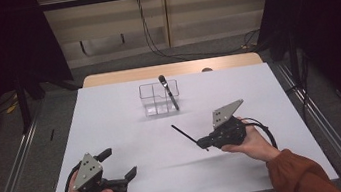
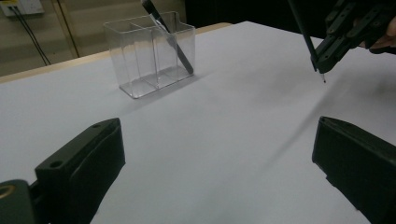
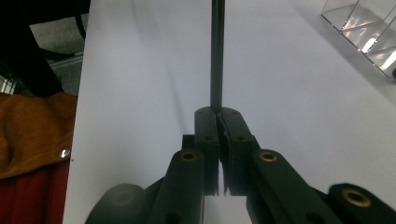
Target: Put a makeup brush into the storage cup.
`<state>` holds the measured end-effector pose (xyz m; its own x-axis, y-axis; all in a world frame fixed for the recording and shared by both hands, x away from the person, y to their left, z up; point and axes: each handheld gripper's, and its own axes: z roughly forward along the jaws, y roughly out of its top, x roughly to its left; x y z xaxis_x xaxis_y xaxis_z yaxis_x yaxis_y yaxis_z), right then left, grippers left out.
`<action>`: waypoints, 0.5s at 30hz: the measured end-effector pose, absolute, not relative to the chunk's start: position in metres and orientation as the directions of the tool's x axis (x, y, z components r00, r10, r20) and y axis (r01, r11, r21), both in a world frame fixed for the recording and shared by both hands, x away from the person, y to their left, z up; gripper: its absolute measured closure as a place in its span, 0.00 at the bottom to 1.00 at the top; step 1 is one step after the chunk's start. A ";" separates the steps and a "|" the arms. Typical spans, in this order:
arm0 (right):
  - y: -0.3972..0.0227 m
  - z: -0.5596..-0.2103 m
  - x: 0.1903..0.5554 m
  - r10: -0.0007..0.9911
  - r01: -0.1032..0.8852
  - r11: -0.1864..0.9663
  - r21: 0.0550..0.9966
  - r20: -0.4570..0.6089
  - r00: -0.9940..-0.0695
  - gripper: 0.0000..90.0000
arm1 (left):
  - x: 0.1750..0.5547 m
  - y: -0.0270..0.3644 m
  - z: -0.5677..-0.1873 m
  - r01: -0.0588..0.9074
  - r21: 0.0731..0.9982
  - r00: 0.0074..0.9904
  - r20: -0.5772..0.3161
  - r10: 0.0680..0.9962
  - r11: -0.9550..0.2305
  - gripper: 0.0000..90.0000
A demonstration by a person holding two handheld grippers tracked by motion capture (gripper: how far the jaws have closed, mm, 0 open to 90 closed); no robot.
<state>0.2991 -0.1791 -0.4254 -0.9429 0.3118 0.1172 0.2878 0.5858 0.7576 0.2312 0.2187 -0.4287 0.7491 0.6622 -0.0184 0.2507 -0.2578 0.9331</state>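
tabletop (image 1: 113,134): white, with a wooden strip along the far edge
organizer (image 1: 155,100): clear, compartmented, standing far centre; a black pen (image 1: 170,93) leans in it

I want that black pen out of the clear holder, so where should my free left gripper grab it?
Grip the black pen near its top end, above the clear holder rim, coming from above. It leans, with its lower part walled in; only the top is exposed. The left gripper has its jaws open.

a matt white surface (image 1: 113,134) with a wooden far edge was seen; the clear organizer (image 1: 153,98) looked like glossy plastic, the fingers (image 2: 79,163) matt black.
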 end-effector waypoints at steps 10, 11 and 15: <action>-0.165 -0.421 0.302 0.256 0.252 0.681 0.688 0.099 -0.962 0.97 | 0.239 0.205 -0.423 0.280 0.918 0.786 -0.051 0.616 -0.280 0.03; -0.163 -0.420 0.303 0.252 0.243 0.697 0.674 0.086 -0.964 0.97 | 0.239 0.204 -0.422 0.276 0.916 0.789 -0.044 0.612 -0.290 0.03; -0.161 -0.414 0.304 0.236 0.228 0.724 0.651 0.077 -0.969 0.97 | 0.242 0.200 -0.419 0.262 0.913 0.804 -0.028 0.594 -0.312 0.03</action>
<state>0.3040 -0.1608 -0.4140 -0.9687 0.2360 0.0768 0.2280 0.7244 0.6506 0.2424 0.2000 -0.4186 0.8037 0.5943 -0.0279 0.2624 -0.3120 0.9131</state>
